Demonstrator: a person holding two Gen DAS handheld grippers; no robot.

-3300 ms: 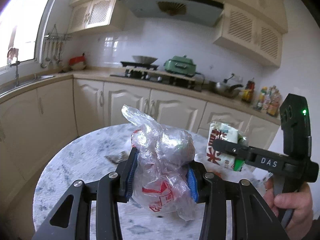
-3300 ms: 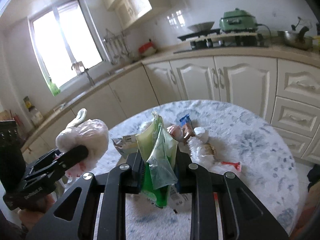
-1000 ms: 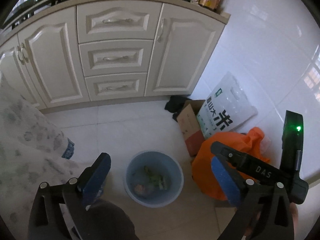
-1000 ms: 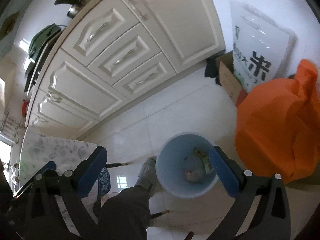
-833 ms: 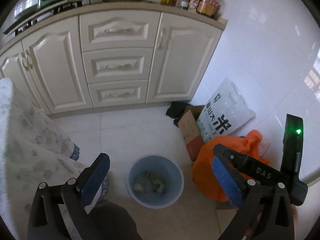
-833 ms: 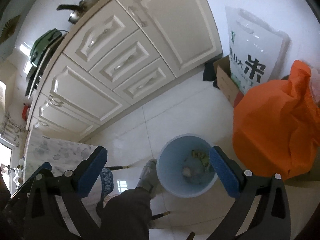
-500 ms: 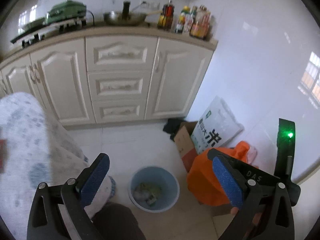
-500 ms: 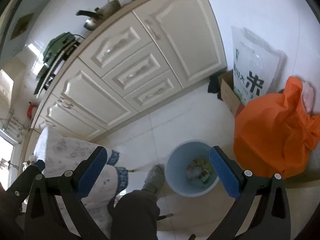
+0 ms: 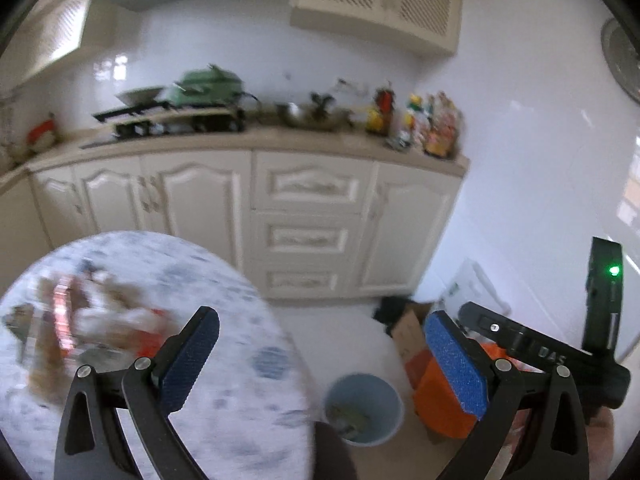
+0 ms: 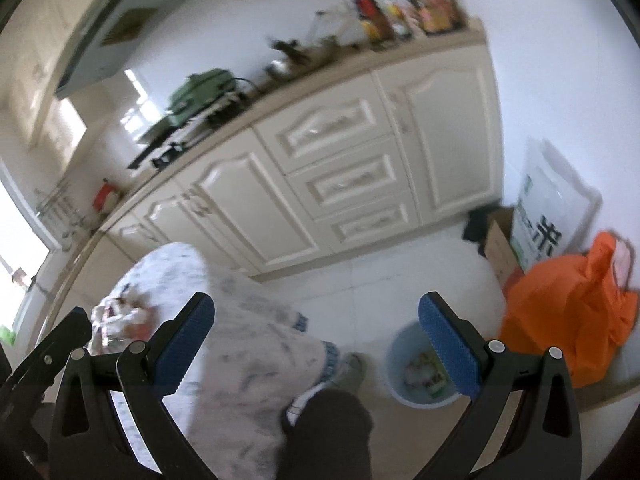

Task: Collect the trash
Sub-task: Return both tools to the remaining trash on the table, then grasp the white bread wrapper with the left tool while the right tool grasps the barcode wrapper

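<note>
A light blue trash bin (image 9: 363,408) stands on the floor beside the round marble table (image 9: 224,400); wrappers lie inside it. It also shows in the right wrist view (image 10: 420,372). Blurred trash (image 9: 80,320) lies on the table's left part, also seen in the right wrist view (image 10: 116,316). My left gripper (image 9: 320,360) is open and empty, above the table's right edge. My right gripper (image 10: 316,344) is open and empty, above the floor between table and bin; its body shows in the left wrist view (image 9: 540,352).
An orange bag (image 10: 572,320), a cardboard box (image 10: 500,248) and a white rice sack (image 10: 552,208) sit by the wall right of the bin. Cream cabinets (image 9: 304,220) with a stove and bottles stand behind. The person's leg (image 10: 324,432) is beside the table.
Both grippers have let go of their trash into the bin, then tilted up and swung left. The table with its trash has come back into view.
</note>
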